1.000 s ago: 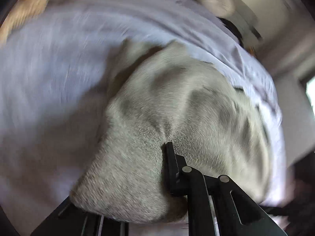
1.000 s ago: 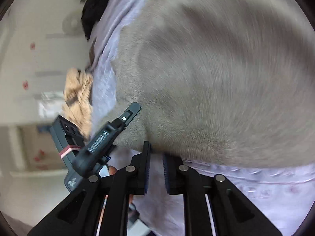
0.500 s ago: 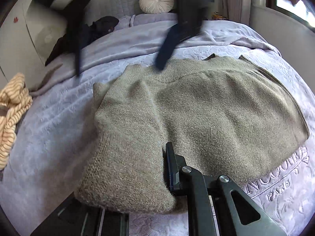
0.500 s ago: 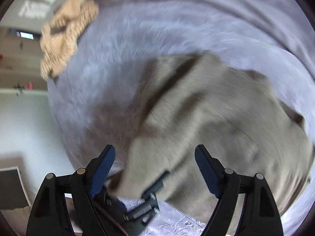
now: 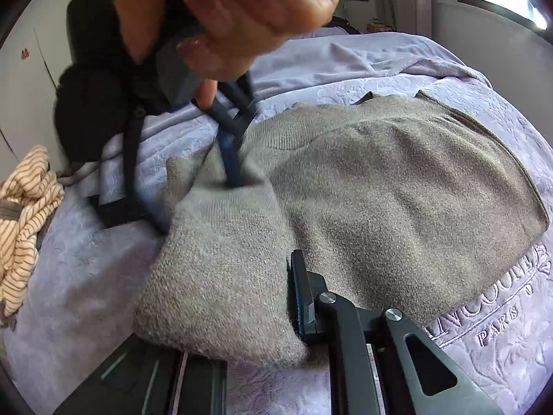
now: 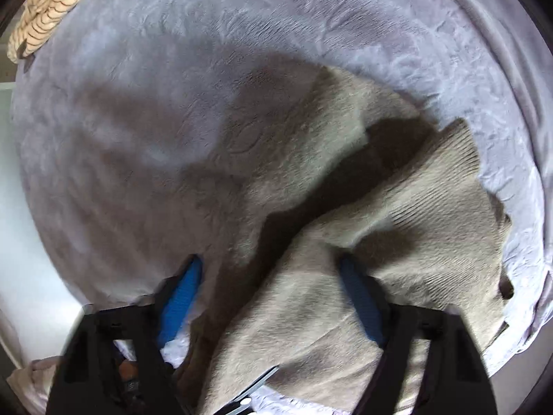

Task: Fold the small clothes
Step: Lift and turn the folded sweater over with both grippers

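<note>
A grey-beige knit sweater (image 5: 397,186) lies spread on the lilac bedspread (image 5: 345,65). My left gripper (image 5: 276,276) is shut on the sweater's near folded edge, and fabric hides one of its fingers. My right gripper (image 6: 273,297) points down over the sweater's (image 6: 397,228) far-left fold. Its jaws are closing. One blue pad (image 6: 359,304) rests against the knit and the other (image 6: 181,297) is over bare bedspread. In the left wrist view the right gripper (image 5: 179,173), held by a hand (image 5: 249,17), straddles that fold's edge.
A striped cream garment (image 5: 24,214) lies bunched at the bed's left edge and shows again as the striped garment (image 6: 48,10). A dark bundle (image 5: 93,110) sits behind the right gripper. Embroidered lettering (image 5: 501,297) marks the bedspread to the right of the sweater.
My right gripper went from shut near the sweater's edge to wide open, swung across to the sweater's far-left fold and has narrowed. The left gripper has kept its hold.
</note>
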